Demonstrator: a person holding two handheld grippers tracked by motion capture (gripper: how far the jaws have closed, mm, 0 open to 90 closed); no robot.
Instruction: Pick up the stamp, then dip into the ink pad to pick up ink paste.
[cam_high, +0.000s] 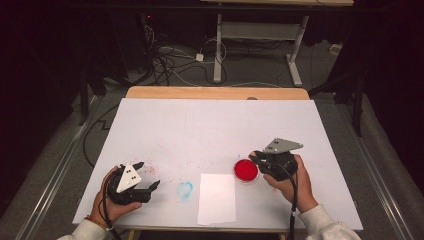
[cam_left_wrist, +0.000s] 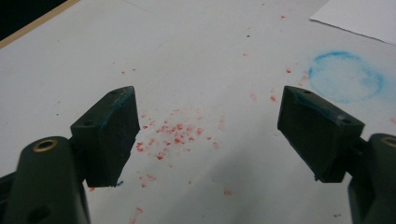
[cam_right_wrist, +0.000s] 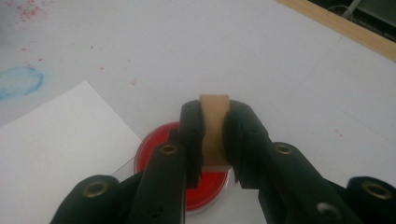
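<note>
Right gripper (cam_right_wrist: 212, 140) clamps tan wooden stamp block (cam_right_wrist: 214, 126) over round red ink pad (cam_right_wrist: 159, 140), lower centre; inking underway, white paper sheet (cam_right_wrist: 60, 154) unstamped.

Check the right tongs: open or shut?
Shut: the right tongs clamp a tan wooden block over the red ink pad.

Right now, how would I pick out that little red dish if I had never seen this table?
Start at the white table and find the blank sheet of paper near its front edge. Just off that sheet's far right corner sits the red ink pad, right below the right tongs gripping a tan wooden stamp. It is the only solid red round thing; the blue ring is merely a stain.
</note>
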